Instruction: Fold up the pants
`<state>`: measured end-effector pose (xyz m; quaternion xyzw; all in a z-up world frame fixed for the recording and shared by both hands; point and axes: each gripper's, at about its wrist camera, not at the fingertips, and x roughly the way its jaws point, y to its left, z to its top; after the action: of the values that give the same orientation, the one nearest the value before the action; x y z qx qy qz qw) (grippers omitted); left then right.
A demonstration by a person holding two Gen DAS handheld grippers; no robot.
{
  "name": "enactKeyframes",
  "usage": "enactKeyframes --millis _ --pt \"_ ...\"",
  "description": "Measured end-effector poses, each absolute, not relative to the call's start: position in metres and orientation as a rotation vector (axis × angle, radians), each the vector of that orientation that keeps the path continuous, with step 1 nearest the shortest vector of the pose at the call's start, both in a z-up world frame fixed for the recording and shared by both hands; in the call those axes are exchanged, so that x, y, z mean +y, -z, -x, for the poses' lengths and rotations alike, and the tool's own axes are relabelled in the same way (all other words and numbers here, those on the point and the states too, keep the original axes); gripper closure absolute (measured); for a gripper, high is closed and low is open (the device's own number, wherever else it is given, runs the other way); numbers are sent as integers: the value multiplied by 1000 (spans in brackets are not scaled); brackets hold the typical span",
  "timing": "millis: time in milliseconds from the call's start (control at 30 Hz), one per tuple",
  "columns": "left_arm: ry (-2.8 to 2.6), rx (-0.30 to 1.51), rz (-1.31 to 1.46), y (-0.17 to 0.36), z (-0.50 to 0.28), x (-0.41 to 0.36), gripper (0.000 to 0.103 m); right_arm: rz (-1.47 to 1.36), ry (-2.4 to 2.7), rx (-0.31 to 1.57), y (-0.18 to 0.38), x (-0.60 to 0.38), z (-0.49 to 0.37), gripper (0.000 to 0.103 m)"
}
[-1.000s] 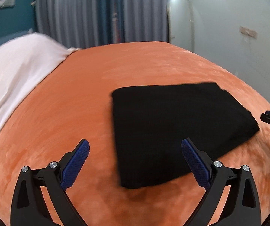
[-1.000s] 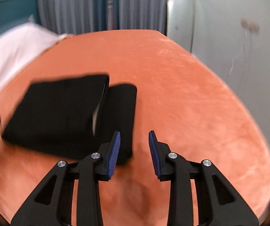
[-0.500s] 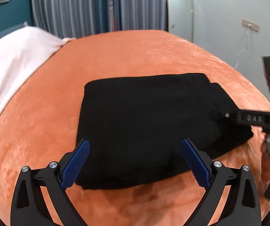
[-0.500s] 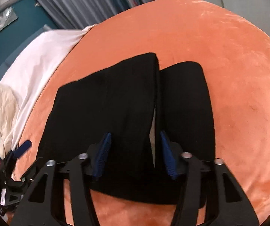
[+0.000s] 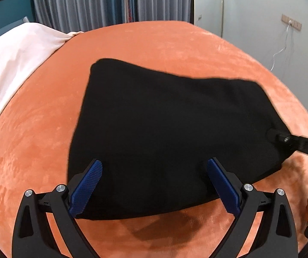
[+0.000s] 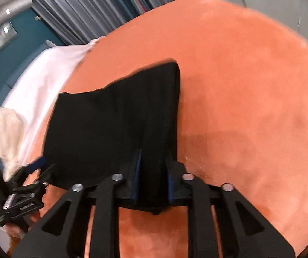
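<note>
The black pants (image 5: 164,129) lie folded into a thick stack on the orange bedspread (image 5: 35,139). My left gripper (image 5: 154,182) is open, its blue pads straddling the near edge of the stack. My right gripper (image 6: 153,176) is shut on the near right edge of the pants (image 6: 115,124), with black cloth pinched between its blue pads. The right gripper's arm also shows at the right edge of the left wrist view (image 5: 291,139). The left gripper shows at the lower left of the right wrist view (image 6: 31,172).
A white sheet (image 5: 14,64) covers the left side of the bed, with a cream cloth (image 6: 5,133) bunched on it. Grey curtains (image 5: 89,2) hang behind. A pale wall (image 5: 261,21) with a socket and cable is on the right.
My right gripper moved in over the pants' right edge and closed on the cloth. My left gripper advanced until its open fingers straddle the near edge.
</note>
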<state>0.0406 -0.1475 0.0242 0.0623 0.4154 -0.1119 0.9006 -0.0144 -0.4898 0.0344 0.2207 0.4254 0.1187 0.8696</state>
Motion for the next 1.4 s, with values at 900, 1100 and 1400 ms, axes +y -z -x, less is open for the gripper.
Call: enactKeyframes --millis 900,1100,1400 --pt "509 1058 375 -75 -46 -24 81 -684 -449 830 -93 -484 55 73" --pt "411 1178 241 11 18 -31 44 -625 -344 961 -12 -486 101 60" --pt "237 789 126 -112 33 -28 39 -348 -153 624 -131 -472 142 64"
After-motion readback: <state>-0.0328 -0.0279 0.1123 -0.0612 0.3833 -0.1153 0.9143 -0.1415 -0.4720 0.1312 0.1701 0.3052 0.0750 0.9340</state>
